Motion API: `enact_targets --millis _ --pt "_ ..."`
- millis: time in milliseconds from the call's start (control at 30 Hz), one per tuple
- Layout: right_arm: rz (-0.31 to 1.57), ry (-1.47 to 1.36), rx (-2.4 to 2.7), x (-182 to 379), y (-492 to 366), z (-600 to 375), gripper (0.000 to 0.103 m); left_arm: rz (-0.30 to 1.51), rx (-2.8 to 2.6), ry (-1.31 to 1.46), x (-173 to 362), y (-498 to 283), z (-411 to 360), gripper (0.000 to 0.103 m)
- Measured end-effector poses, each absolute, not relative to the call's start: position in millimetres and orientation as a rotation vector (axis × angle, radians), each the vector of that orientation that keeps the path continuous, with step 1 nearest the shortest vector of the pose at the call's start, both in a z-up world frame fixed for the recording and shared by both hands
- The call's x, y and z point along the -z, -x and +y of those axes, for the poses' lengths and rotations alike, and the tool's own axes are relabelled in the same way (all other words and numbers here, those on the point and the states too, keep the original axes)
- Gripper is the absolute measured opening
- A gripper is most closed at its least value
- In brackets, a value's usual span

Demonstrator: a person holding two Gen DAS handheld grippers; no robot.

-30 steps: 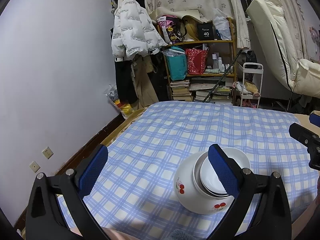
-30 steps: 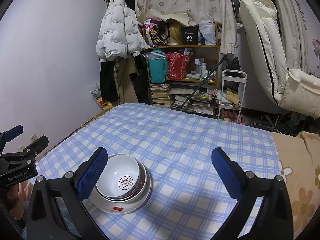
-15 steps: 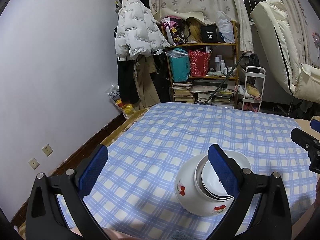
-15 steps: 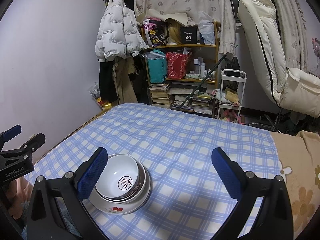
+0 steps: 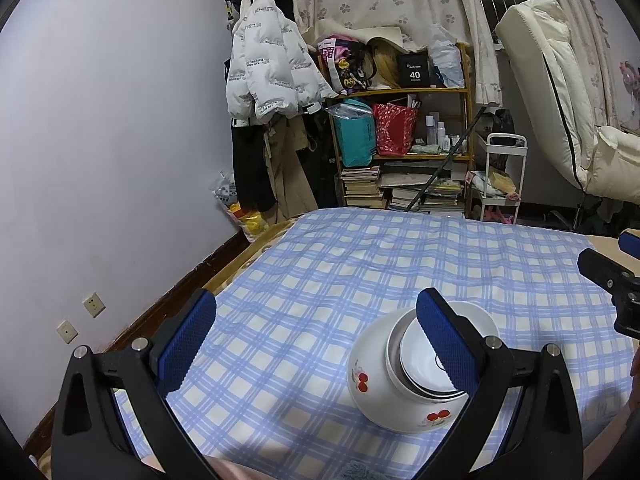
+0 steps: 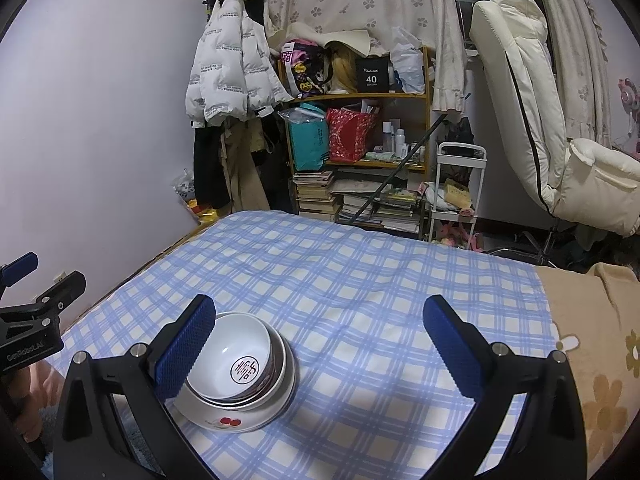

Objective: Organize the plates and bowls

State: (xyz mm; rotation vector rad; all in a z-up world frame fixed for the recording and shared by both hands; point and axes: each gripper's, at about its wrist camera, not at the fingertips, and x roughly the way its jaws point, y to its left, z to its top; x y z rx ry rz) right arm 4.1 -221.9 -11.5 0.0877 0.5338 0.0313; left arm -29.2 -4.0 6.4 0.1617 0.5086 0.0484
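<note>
I've got both hand-held grippers up over the bed w/ the blue-checked sheet [image 6: 360,288], nothing in either. Left hand-held gripper [image 5: 316,344] has its jaws spread wide, released; right hand-held gripper [image 6: 320,348] the same. The nested stack of bowls [image 6: 240,376] sits on the sheet near the front edge: big cherry-print bowl [image 5: 384,392] at the bottom, a darker-rimmed one inside it, small white bowl w/ a red seal mark [image 6: 244,368] on top. Key relation: the stack lies between the two grippers, low and to the right of the left one, low and to the left of the right one, so each gripper's inner finger overlaps it in view. Neither looks clearly nearer, I can't call it. Stack is round, no long axis, so approach angle matters little. Right wrist view looks down into the bowls and shows the seal mark; left wrist view shows the outer wall and cherries instead, w/ its finger hiding most of the inside. No plates visible. My guess is stacking's done or nearly.
</note>
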Motion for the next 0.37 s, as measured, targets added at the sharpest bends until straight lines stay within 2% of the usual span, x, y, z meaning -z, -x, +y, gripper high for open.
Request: enact_targets --millis 367 --pt "0.531 -0.083 -0.027 11.4 -3.9 -221.5 0.103 0.505 -0.051 -0.155 -7.3 29.7 -3.9 0.099"
